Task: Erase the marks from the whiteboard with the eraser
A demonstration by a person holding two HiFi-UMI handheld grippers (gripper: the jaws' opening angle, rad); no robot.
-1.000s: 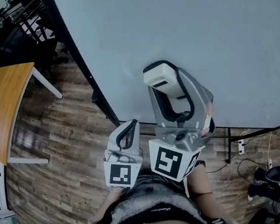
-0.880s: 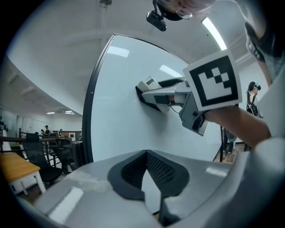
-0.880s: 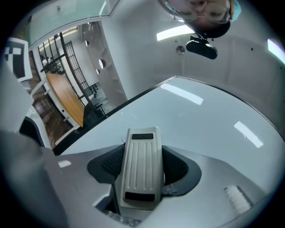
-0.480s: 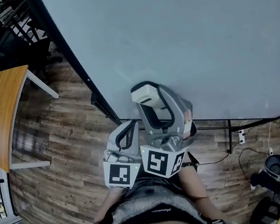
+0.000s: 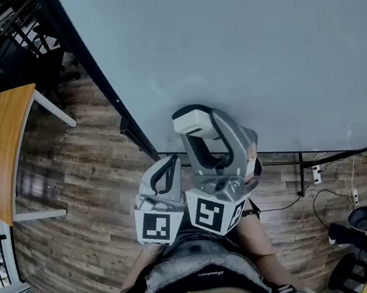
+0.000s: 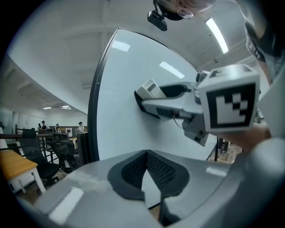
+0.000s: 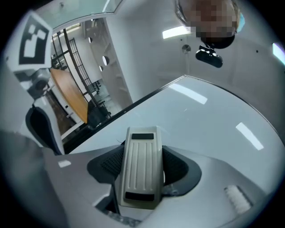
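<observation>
Now right gripper (image 7: 141, 165) fingers (image 7: 108, 164) clamp eraser (image 5: 192, 119) on whiteboard (image 5: 257, 45); left gripper (image 6: 146, 165) fingers (image 6: 132, 170) closed, empty.

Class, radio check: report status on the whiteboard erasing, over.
Left gripper shut, empty. Right gripper shut on eraser, held at whiteboard, near its lower edge. Nothing in the way.

Office, whiteboard (image 5: 257, 45), wooden desk (image 5: 0, 153), swivel chairs (image 6: 33, 149)

Head view steeply downward, gripper views near whiteboard (image 5: 257, 45)
</observation>
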